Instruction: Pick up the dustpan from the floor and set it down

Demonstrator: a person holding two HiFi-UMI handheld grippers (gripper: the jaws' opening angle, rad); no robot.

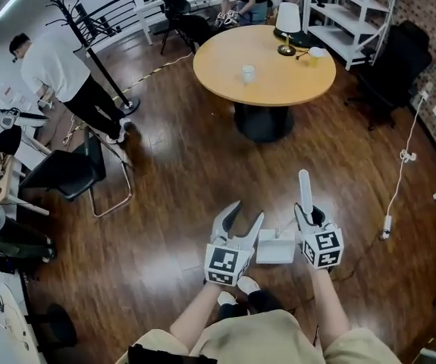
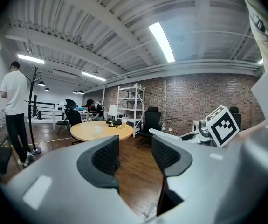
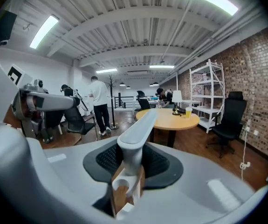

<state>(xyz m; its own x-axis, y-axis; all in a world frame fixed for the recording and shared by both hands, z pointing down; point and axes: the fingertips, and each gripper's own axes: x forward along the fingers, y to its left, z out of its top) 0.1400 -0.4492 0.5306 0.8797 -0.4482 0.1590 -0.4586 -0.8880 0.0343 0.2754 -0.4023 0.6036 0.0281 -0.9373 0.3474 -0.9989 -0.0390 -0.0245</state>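
In the head view the white dustpan [image 1: 276,247] hangs low over the dark wood floor between my two grippers, its long pale handle [image 1: 305,188] pointing away from me. My right gripper [image 1: 306,217] is shut on that handle. The right gripper view shows the handle [image 3: 137,125] running forward out of the closed jaws of the right gripper [image 3: 134,160], with a brown clip piece [image 3: 124,190] at its near end. My left gripper [image 1: 246,212] hovers just left of the pan, open. Nothing lies between its jaws in the left gripper view [image 2: 134,155].
A round wooden table [image 1: 225,78] with a lamp [image 1: 287,25] and cups stands ahead. A black chair [image 1: 70,173] and a coat stand [image 1: 89,44] are at the left, near a person in a white shirt [image 1: 47,67]. A white cable [image 1: 399,165] trails at the right.
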